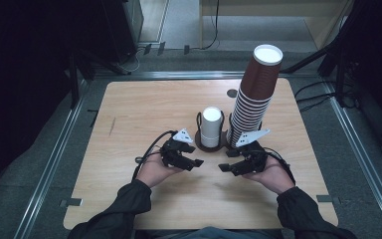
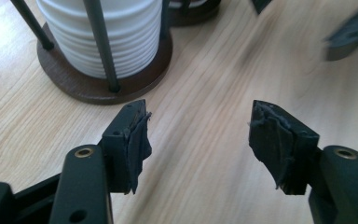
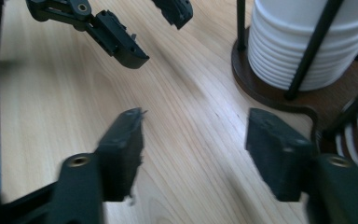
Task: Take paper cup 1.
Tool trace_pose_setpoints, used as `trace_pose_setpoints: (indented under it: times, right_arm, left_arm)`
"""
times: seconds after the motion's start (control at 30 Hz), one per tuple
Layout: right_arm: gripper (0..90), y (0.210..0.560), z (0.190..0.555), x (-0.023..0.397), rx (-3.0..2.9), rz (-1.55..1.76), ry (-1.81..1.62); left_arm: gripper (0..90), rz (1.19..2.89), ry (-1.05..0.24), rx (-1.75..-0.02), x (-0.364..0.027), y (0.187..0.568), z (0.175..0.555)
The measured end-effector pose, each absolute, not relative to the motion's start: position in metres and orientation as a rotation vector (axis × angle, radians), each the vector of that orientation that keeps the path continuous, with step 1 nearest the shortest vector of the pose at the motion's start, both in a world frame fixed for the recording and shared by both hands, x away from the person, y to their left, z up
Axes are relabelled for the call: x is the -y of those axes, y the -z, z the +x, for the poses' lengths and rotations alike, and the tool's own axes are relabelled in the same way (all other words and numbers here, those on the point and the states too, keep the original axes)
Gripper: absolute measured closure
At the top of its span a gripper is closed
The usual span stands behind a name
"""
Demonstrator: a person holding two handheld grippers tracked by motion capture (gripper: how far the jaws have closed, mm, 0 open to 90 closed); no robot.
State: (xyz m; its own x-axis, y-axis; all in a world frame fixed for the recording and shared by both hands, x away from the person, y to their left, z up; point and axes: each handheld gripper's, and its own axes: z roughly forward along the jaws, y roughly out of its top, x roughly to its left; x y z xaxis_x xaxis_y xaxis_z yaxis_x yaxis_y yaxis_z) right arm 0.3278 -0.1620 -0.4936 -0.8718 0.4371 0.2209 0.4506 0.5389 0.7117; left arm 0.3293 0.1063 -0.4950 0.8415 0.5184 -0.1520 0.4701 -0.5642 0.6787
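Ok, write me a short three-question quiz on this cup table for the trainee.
1. True or false: the brown cup stack stands taller than the white cup stack.
2. What lies between the jaws of the left tool? A) a white cup B) nothing, just bare table C) a lid
3. Fill in: in the high view, the brown cup stack stands to the ___ of the white one.
Key: 1 true; 2 B; 3 right.
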Motion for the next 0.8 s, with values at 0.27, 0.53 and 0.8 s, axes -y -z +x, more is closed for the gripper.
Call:
trace_pose_setpoints:
  times: [0.27,0.53,0.8]
  right_arm:
    - [46.6,0.495,0.329,0.16,2.758,-0.807,1.272]
    - [58.9,0.496,0.331,0.163,2.748,-0.868,1.287]
    - [72.4,0.494,0.329,0.161,2.742,-0.923,1.301]
  left_arm:
    - [38.8,2.277,-0.098,-0.685,-0.114,0.491,0.329]
    - [36.5,2.273,-0.096,-0.711,-0.117,0.492,0.331]
    - [36.3,2.249,-0.127,-0.716,-0.119,0.487,0.332]
